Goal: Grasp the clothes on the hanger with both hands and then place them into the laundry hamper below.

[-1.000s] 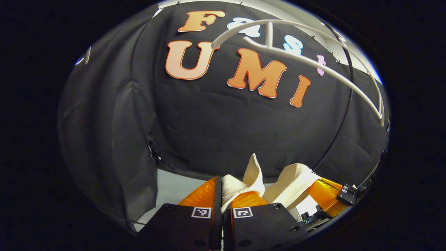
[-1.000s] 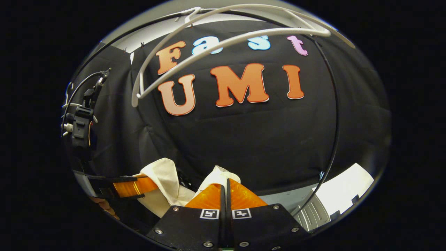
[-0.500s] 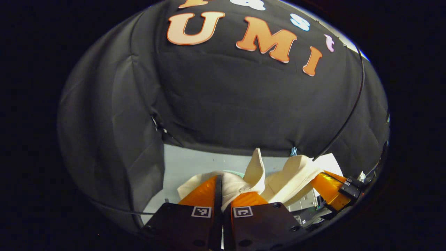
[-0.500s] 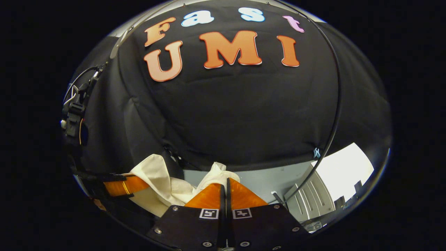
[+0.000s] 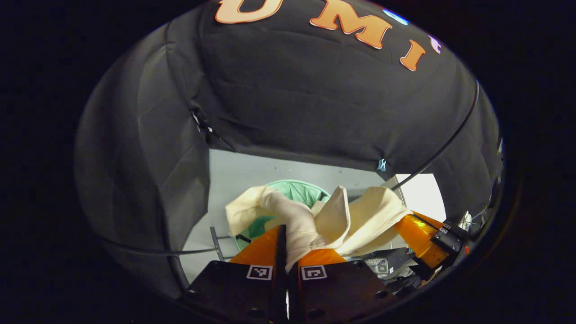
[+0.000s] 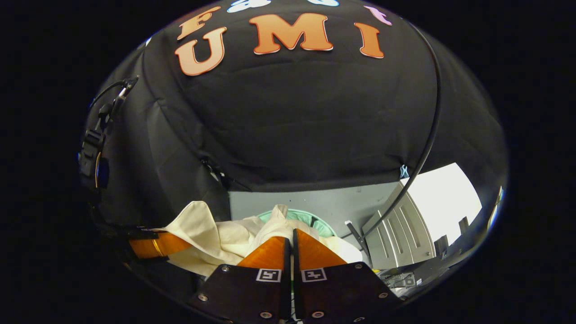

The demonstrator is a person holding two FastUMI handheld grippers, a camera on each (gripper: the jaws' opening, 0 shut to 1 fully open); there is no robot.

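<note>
The left tool is clamped on a fold of the cream garment, its two fingers pressed together with cloth between them. The right tool pinches the garment's other end the same way. The cloth hangs between both tools, above the green hamper on the grey floor

We see a pale grey floor beneath the booth wall; on it stands a green laundry hamper; pale floor surrounds the hamper.
</note>
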